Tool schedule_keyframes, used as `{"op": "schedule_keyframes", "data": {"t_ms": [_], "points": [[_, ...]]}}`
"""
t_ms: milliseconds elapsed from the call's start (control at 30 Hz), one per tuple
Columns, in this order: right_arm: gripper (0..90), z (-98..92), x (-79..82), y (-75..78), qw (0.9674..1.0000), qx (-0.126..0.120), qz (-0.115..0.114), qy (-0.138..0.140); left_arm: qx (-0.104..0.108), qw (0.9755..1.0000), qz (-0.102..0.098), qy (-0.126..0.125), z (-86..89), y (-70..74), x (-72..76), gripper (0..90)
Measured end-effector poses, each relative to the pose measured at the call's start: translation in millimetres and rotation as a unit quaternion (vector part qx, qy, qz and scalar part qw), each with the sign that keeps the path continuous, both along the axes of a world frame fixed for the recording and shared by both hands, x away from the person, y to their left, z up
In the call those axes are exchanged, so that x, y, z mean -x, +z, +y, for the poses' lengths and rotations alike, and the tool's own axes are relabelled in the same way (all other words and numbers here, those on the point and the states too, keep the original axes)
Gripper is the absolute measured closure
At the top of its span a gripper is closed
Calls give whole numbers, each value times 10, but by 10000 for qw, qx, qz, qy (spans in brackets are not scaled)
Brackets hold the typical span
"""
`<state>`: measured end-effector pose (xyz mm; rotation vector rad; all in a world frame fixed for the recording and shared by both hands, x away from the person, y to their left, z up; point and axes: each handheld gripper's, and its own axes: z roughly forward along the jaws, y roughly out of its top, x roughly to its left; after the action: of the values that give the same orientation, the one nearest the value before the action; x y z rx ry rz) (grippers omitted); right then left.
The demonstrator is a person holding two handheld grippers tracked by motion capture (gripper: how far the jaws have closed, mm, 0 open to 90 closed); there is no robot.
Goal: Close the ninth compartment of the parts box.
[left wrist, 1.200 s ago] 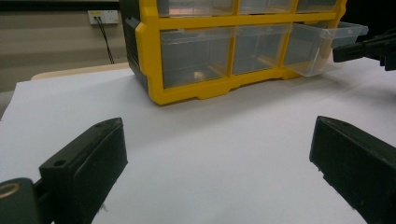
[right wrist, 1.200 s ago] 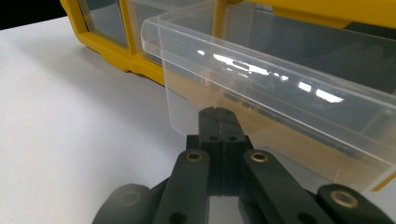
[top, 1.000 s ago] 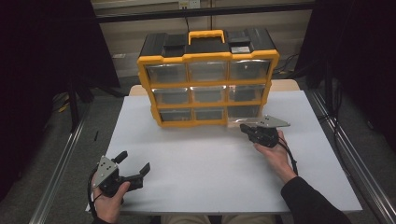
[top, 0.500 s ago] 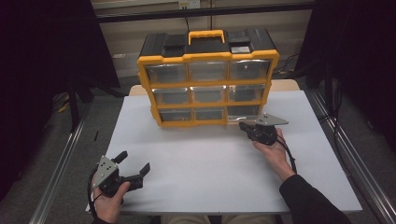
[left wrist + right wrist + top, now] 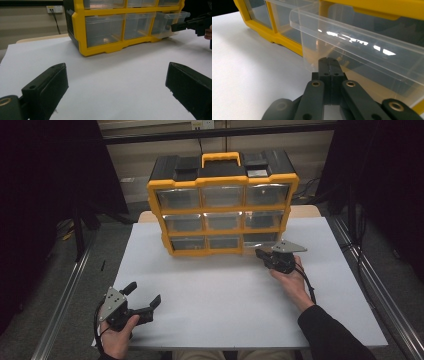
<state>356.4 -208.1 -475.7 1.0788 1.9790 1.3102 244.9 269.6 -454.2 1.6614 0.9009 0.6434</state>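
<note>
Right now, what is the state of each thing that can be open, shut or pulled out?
Bottom right drawer: pulled partly out.
Other drawers: pushed in.
Right gripper: shut, jaws at the drawer's front.
Left gripper: open, holding nothing.
Yellow organizer: upright on the table.

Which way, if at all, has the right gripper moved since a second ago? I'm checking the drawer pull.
No. The right gripper stays at the organizer's bottom-right drawer.
</note>
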Motion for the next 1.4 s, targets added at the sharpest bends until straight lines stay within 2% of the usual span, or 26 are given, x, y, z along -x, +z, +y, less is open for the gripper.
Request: {"op": "schedule_keyframes", "data": {"t_ms": [1400], "points": [[900,-8,-86,-31,9998,10,-151,-139,10,10000,26,-27,-8,-5,-9,46]]}}
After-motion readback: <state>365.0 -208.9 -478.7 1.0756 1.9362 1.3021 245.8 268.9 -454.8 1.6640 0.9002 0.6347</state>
